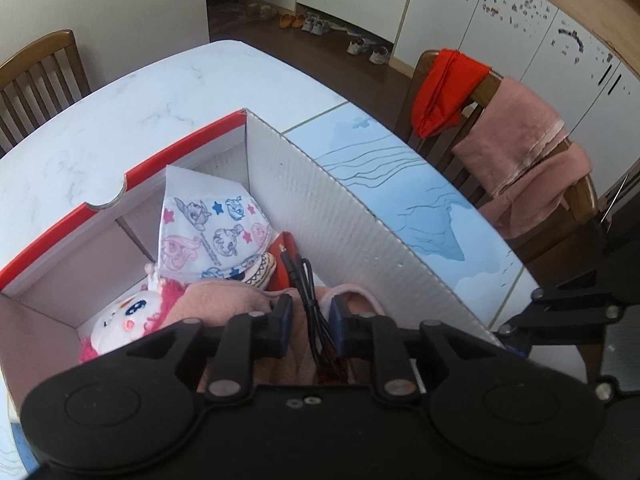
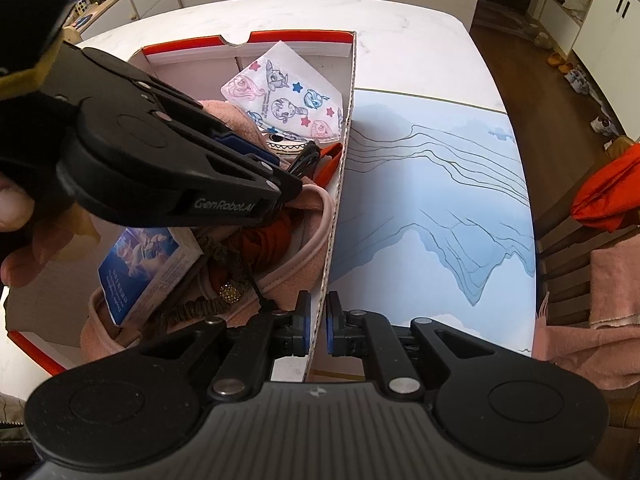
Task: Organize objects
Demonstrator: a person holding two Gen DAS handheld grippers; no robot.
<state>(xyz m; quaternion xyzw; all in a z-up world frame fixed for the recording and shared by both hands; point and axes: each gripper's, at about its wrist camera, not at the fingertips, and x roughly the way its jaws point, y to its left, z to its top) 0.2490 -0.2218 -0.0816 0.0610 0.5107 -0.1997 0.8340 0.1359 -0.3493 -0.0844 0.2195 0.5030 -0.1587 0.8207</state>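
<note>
Cardboard box (image 2: 340, 184) with red rim sits on white marble tabletop (image 2: 420, 40) beside a blue mountain-print mat (image 2: 440, 200), packed with a cartoon-print face mask (image 1: 208, 224), pink-haired plush doll (image 1: 128, 316), pink towel (image 1: 224, 300), blue-and-white booklet (image 2: 148, 268) and a black USB cable (image 1: 308, 292). Left tool (image 1: 310, 320) points down into the box, jaws slightly spread with the cable running between them, pads not pressing it. Right tool (image 2: 318, 320) is pressed together, pinching the box's near right wall.
</note>
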